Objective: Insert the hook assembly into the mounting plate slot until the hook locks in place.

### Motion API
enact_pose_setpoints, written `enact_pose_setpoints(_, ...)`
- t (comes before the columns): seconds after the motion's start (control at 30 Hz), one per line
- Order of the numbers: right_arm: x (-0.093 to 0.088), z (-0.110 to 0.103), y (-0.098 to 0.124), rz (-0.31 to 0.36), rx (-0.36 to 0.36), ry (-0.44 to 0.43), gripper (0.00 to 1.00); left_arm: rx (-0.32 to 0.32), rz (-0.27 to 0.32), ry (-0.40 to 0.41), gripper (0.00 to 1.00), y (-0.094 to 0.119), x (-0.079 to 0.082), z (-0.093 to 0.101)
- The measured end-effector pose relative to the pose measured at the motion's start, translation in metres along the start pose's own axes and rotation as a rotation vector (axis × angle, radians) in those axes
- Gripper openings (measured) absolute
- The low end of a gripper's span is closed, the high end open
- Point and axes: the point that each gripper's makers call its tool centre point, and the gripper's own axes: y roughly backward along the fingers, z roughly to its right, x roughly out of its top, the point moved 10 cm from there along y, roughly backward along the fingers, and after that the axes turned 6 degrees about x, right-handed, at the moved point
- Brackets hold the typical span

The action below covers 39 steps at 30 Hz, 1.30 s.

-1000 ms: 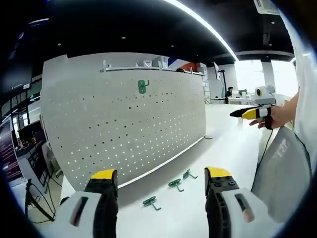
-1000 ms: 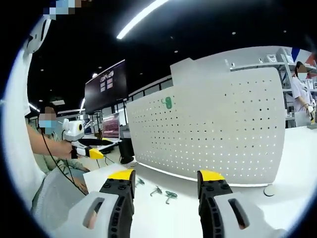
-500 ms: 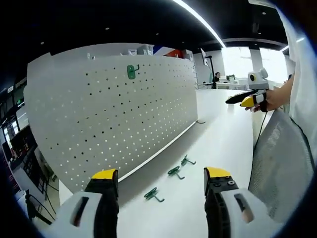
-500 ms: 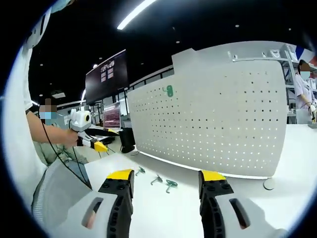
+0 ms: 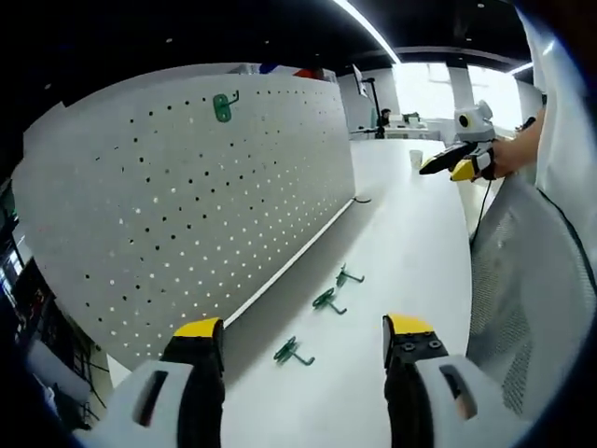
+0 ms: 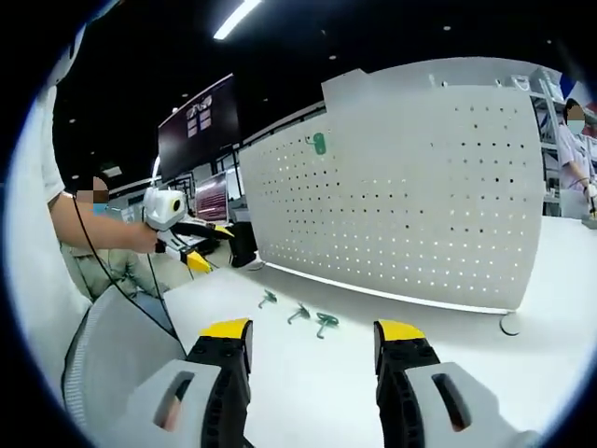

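Left gripper [image 5: 303, 338] hangs over the white table [image 5: 410, 252], jaws spread wide, nothing between them. Just ahead, 3 green hooks lie loose in a row near the foot of the pegboard [image 5: 177, 196]: the nearest hook [image 5: 291, 352], the middle hook [image 5: 326, 301], the far hook [image 5: 347, 276]. A 4th, the mounted hook [image 5: 222, 105], sits high on the board. Right gripper [image 6: 312, 338] is wide open too, empty, well back from the board, and it shows at the far right in the left gripper view, held in a hand [image 5: 508, 154]
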Motion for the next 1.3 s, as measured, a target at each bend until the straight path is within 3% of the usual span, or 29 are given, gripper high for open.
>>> enact_pose_setpoints(0.1,0.000,-0.001,0.000,0.001,-0.001,0.008,0.49,-0.045,-0.041,-0.033,0.63,-0.005,-0.007,-0.003)
enact_pose_setpoints(0.63,-0.002,-0.002,-0.002,-0.018,0.005,0.003,0.48,-0.104,-0.116,-0.092,0.67,-0.020,-0.022,-0.014)
enact_pose_setpoints(1.3,-0.005,0.000,-0.001,-0.025,-0.011,-0.011,0.48,-0.233,-0.249,-0.267,0.63,-0.052,-0.028,-0.027)
